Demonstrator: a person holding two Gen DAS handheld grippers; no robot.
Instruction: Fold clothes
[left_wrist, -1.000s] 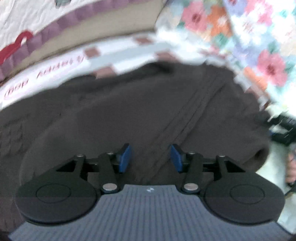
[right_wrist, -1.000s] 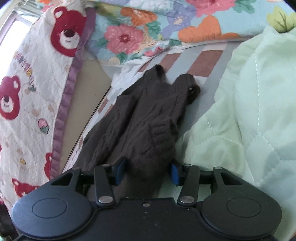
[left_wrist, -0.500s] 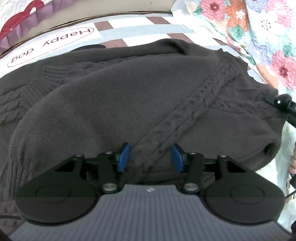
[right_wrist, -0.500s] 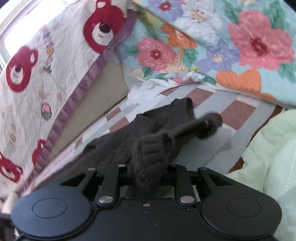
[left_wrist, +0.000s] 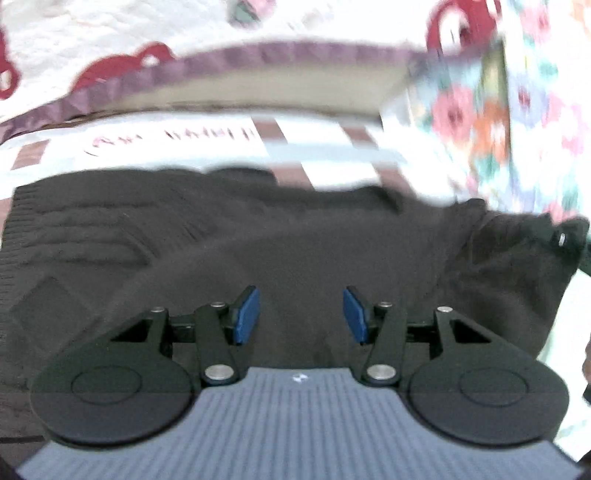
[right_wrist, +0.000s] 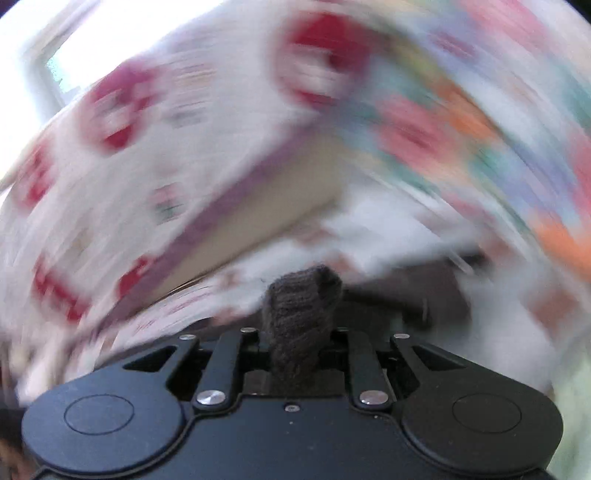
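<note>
- Hovering low, the left gripper (left_wrist: 301, 314) has its two blue pads (left_wrist: 246, 314) set wide apart with nothing between them; only dark knit shows in the gap.
- Spreading from 9 o'clock to 3 o'clock just beyond those pads, the dark brown sweater (left_wrist: 229, 243) lies flat on the bed sheet (left_wrist: 325, 162) (cable ribbing is faintly readable at 10 o'clock, though the view is blurred).
- Pinching a bunched fold of the same sweater (right_wrist: 295, 317), the right gripper (right_wrist: 295, 354) has its fingers drawn close together, and the knit stands up between them toward 12 o'clock.
- Beyond the garment, the checked sheet with pink lettering runs up to a tan wall.
- Farthest off, a bear-print quilt (left_wrist: 110, 44) with a purple border fills 10 to 12 o'clock, and a floral quilt (left_wrist: 517, 110) sits at 2 o'clock (both smeared in the right wrist view).
</note>
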